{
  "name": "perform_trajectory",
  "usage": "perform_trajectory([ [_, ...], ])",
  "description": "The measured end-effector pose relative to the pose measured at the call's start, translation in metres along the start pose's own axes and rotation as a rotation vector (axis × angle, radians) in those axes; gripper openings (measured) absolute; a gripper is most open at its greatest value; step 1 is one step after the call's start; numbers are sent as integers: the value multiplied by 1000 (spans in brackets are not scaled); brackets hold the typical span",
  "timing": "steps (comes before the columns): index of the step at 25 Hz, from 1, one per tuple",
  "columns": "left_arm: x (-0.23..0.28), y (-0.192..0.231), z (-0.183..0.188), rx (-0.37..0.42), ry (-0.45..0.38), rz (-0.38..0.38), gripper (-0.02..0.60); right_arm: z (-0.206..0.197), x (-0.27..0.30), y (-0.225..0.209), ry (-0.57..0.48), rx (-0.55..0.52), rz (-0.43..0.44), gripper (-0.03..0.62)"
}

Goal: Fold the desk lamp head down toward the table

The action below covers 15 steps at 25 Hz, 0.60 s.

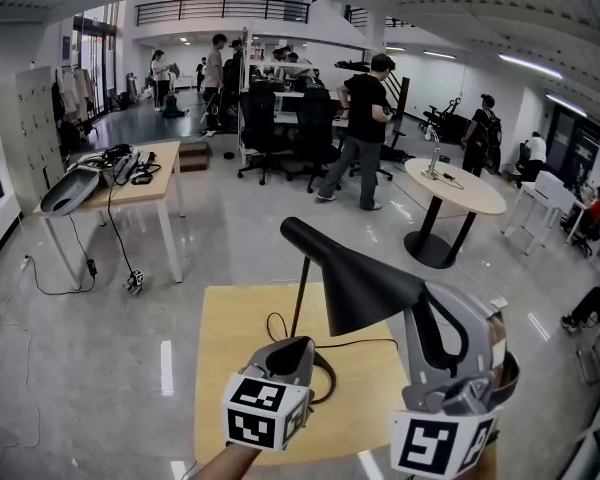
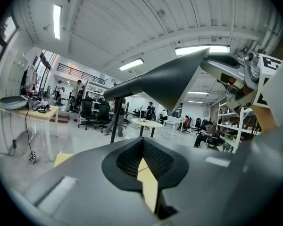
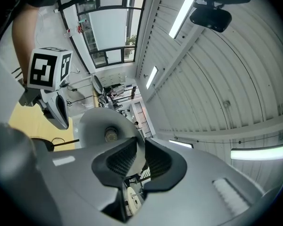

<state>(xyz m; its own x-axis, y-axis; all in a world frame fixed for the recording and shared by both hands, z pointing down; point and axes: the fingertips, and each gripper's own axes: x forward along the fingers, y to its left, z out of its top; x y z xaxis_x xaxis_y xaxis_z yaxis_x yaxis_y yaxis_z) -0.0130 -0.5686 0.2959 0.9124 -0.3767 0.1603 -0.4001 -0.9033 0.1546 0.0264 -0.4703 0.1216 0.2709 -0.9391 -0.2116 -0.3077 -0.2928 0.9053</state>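
A black desk lamp stands on a small wooden table; its thin stem rises to a cone shade that tilts down to the right. My right gripper is shut on the shade's lower rim; in the right gripper view the rim passes between the pads, and the bulb shows inside. My left gripper sits low by the foot of the stem, jaws shut with nothing between them. The lamp's base is hidden under it. The shade hangs above the left gripper.
The lamp's black cable loops over the tabletop. Beyond the table is polished floor, a wooden desk with gear at the left, a round table at the right, office chairs and several people standing farther back.
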Motion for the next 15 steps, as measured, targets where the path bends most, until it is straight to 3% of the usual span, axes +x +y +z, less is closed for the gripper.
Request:
perform_trajectory([
  [4, 3, -28, 10, -5, 0, 0, 11, -18, -17, -13, 8, 1, 16, 56],
  [11, 27, -66, -44, -14, 15, -2, 11, -84, -52, 28, 16, 17, 21, 46],
  [15, 26, -58, -54, -17, 33, 2, 11, -87, -49, 44, 34, 31, 33, 41],
])
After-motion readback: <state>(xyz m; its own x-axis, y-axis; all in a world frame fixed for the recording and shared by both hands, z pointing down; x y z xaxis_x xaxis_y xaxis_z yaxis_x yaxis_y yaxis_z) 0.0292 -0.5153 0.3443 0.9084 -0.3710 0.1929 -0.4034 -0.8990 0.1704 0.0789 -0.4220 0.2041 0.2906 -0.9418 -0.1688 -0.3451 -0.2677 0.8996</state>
